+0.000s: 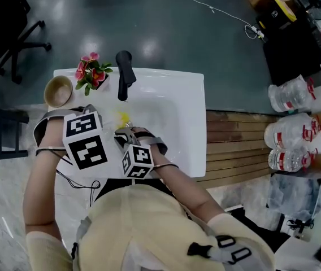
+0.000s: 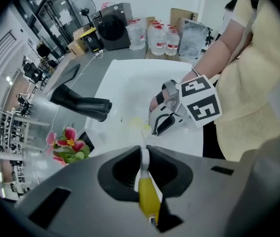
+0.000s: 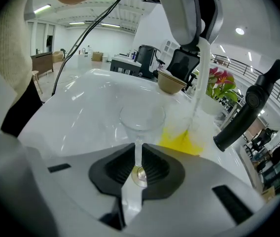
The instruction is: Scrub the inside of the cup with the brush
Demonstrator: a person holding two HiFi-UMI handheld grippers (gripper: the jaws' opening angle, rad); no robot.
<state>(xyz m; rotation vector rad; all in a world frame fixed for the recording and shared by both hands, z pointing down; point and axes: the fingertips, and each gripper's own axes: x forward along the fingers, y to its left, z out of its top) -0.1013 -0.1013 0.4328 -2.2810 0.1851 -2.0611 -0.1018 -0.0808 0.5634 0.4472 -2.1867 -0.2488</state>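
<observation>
Left tool (image 2: 144,154) clenched on brush (image 2: 148,197), right tool (image 3: 138,157) on stem of cup (image 3: 142,116), within sink (image 1: 194,123) rim.

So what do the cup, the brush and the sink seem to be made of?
The cup looks like clear glass or plastic: fully see-through, with a thin stem. The brush has a glossy yellow handle, probably plastic. The sink is smooth, shiny white, likely ceramic.

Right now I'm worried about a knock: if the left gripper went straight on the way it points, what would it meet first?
Probably the white sink basin: the yellow-handled brush that the left gripper grips leads toward it, passing close beside the right gripper. Depth is unclear.
</observation>
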